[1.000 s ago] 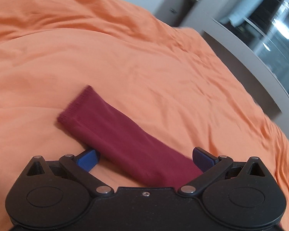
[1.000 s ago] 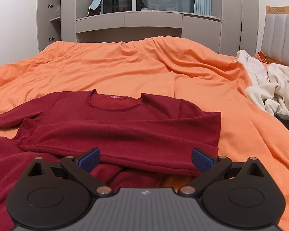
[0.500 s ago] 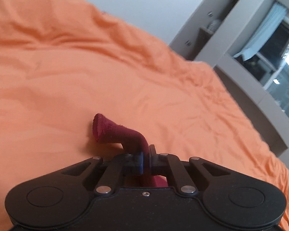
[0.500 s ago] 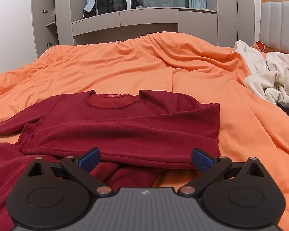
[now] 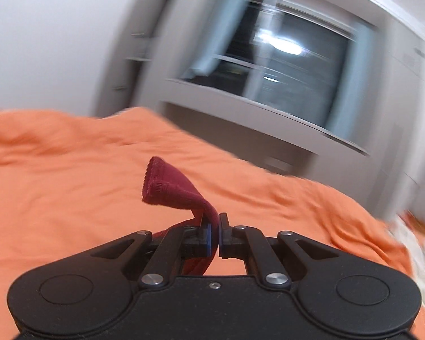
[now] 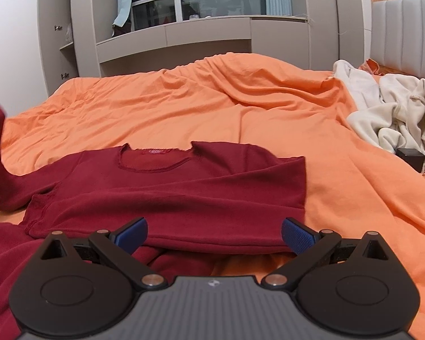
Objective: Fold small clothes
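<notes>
Dark red knit sleeve [image 5: 170, 189] is pinched in the left gripper [image 5: 214, 235], its jaws clenched, lifted above the orange bedspread [image 5: 70, 184]. Right view: the dark red top [image 6: 167, 187] lies flat mid-bed; right gripper [image 6: 214, 233] jaws released.

Bed [image 6: 240, 119] under rumpled orange cover. Dark red top [image 6: 167, 187] lies flat near front; cream clothes heap [image 6: 396, 116] at right, small black box [image 6: 410, 157] beside it.

left gripper [image 5: 214, 231] jaws pinch maroon sleeve [image 5: 170, 188] | orange bedspread [image 5: 70, 184] below | background blurred, perhaps window
</notes>
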Demonstrator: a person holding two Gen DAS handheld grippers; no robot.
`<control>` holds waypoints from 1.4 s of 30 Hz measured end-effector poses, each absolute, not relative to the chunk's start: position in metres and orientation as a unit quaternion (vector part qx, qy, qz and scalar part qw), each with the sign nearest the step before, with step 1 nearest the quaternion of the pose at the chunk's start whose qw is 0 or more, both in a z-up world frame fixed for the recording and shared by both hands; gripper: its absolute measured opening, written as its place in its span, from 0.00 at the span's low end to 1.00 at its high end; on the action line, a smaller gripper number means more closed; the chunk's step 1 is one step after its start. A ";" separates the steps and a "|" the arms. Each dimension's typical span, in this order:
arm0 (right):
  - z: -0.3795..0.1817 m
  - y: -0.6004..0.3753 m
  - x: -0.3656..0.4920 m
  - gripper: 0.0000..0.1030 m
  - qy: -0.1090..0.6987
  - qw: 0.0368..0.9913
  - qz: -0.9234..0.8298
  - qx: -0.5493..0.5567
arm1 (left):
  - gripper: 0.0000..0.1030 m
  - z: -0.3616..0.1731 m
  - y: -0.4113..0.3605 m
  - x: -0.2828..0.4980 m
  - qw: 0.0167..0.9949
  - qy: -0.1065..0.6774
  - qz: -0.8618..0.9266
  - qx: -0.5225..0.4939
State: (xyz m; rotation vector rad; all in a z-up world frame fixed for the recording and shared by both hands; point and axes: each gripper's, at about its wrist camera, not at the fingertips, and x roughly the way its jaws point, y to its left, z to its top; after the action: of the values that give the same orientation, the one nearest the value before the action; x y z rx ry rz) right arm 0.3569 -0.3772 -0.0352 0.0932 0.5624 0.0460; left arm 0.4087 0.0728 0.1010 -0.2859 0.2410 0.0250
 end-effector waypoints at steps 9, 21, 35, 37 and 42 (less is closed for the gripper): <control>-0.034 -0.424 0.364 1.00 0.293 0.946 -0.015 0.137 | 0.04 0.065 -0.097 0.405 0.969 0.188 -0.160 -0.015; -0.043 -0.452 0.378 1.00 0.299 0.931 -0.039 0.204 | 0.22 -0.018 -0.143 0.409 0.913 0.295 -0.272 0.070; -0.041 -0.391 0.398 0.90 0.294 0.930 0.084 0.204 | 0.99 0.012 -0.059 0.400 0.927 0.309 -0.210 -0.018; -0.041 -0.377 0.401 0.83 0.300 0.929 0.099 0.190 | 0.99 0.015 -0.035 0.403 0.933 0.315 -0.171 -0.027; -0.048 -0.344 0.414 0.63 0.313 0.931 0.115 0.145 | 0.99 0.008 0.038 0.413 0.939 0.332 -0.073 -0.045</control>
State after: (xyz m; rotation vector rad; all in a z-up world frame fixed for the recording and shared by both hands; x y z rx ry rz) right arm 0.4136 -0.3442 -0.0477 0.2976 0.6416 0.2357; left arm 0.4128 0.0376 0.0085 -0.0926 0.6783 -0.1491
